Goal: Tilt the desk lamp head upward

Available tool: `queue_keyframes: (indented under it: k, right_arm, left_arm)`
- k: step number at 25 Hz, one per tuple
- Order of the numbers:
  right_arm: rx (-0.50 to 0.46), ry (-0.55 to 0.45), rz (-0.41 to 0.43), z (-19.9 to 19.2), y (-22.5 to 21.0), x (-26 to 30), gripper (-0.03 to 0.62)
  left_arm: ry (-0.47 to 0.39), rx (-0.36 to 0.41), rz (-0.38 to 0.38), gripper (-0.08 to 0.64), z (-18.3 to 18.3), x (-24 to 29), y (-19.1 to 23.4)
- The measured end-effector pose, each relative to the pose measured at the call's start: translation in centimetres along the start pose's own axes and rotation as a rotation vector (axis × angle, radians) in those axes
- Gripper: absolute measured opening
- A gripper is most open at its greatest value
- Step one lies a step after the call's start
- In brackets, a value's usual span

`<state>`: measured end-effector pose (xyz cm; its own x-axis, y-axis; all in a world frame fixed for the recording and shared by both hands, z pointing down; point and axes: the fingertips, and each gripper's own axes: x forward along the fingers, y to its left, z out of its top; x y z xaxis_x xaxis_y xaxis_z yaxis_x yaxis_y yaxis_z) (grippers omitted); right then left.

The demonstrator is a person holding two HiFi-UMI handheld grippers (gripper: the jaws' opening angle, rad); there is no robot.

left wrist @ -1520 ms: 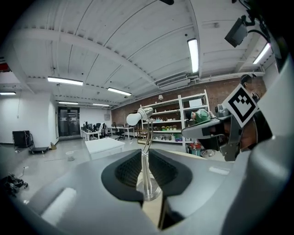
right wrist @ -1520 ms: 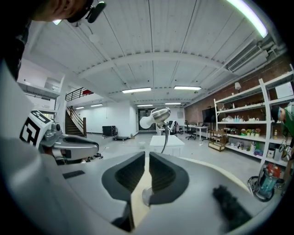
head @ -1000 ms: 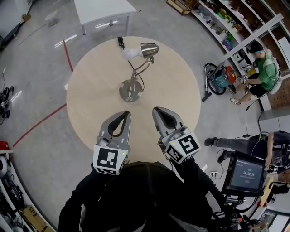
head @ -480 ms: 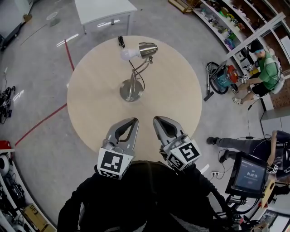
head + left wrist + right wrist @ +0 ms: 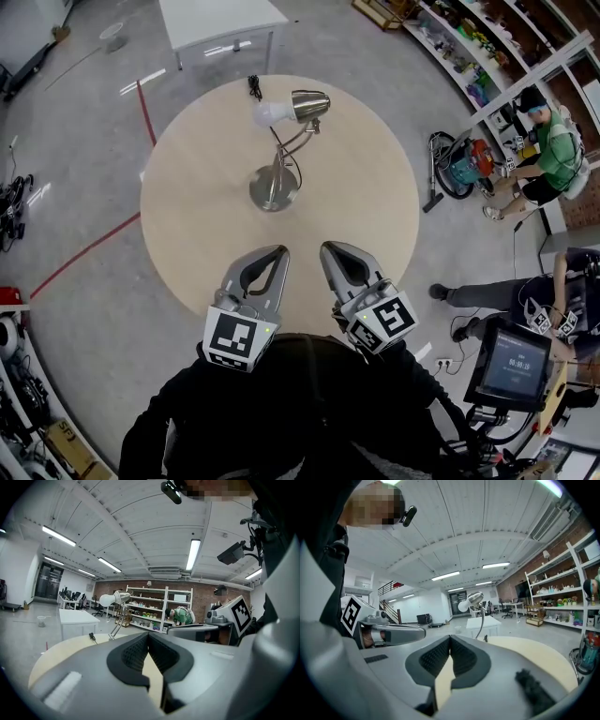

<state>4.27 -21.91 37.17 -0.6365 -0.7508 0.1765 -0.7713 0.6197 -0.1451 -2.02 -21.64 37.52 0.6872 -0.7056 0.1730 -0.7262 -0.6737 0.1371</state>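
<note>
Nearest, both tools hang over the near rim of the round table (image 5: 375,197), side by side and apart. The left gripper (image 5: 276,251) has its jaws pressed together with nothing between them; its own view shows the ribbed pads meeting along one seam, with only bare tabletop behind. The right gripper (image 5: 328,247) is likewise closed on nothing. Their tips lean slightly toward each other.

The lamp (image 5: 281,150) stands past the table's middle, well apart from both tools and ahead of them. Its base (image 5: 272,190) sits almost straight ahead of the left gripper. From there the stem rises and leans to the far right, so the head (image 5: 307,102) ends up farther off, roughly between the two tips' lines and a little closer to the right one. In the left gripper view the lamp (image 5: 115,603) shows left of the jaw seam; in the right gripper view the lamp (image 5: 472,601) shows right of it.

The head's long axis runs across the person's line of sight: the bulb (image 5: 269,114) points left and the metal shade closes off on the right. Neither tool looks clearly nearer. As I judge it, the right gripper suits the shade and the left could steady the base, but both must first travel forward and open.

The plug (image 5: 250,89) lies by the far rim.
</note>
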Motion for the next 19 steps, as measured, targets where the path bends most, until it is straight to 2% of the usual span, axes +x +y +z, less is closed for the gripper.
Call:
queue_keyframes:
  k: [19]
  right_arm:
    - [0.000,0.001,-0.013,0.31,-0.33,-0.04,0.005]
  left_arm:
    - [0.018,-0.015,-0.004,0.006,-0.44,-0.01,-0.10]
